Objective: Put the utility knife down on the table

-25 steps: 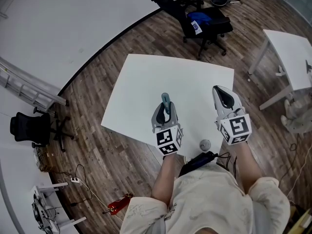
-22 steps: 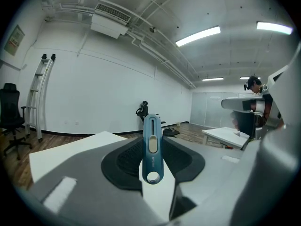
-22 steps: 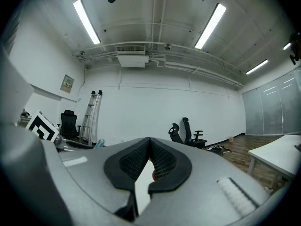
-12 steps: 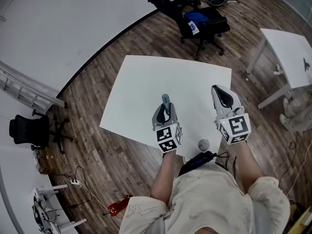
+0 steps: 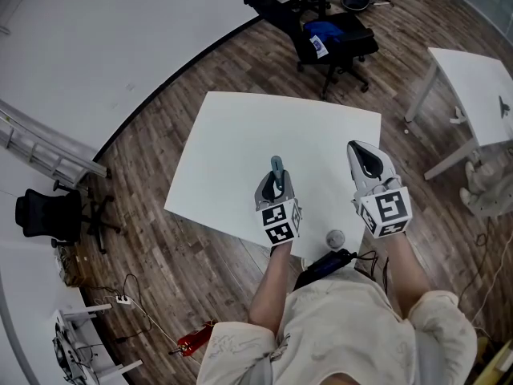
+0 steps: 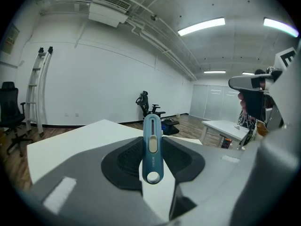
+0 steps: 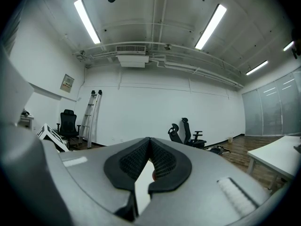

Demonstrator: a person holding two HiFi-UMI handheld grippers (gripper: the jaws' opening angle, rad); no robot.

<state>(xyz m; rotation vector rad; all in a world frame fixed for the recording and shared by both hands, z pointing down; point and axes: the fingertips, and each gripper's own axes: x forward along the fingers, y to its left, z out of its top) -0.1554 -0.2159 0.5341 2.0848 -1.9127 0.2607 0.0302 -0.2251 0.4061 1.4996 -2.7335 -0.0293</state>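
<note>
Utility knife point(image 6: 152, 149): a slim blue-teal body with rounded ends. A pale slider sits in a slot along its middle, and there is a round hole at the near end. Small print below the slider is too fine to read.
Knife's place: gripped on its two sides between the dark ribbed pads of the left gripper point(image 6: 153, 136). It is held on edge, and its far end reaches out past the fingertips.
Knife from the head view: the knife point(image 5: 276, 167) points away from the person over the near part of the white table point(image 5: 240, 131). Whether it touches the tabletop cannot be told.
Left gripper point(image 5: 276, 176): its jaws pinch the knife and it tilts a little downward.
Right gripper point(image 5: 365, 156): it is held level over the table's near right corner, well apart from the knife.
Right jaws: in the right gripper view, the right gripper point(image 7: 149, 142) has its pad tips pressed together with nothing between them.
Around: a black office chair point(image 5: 333, 30) with something blue on it stands beyond the table. A second white table point(image 5: 481, 87) is to the right.
</note>
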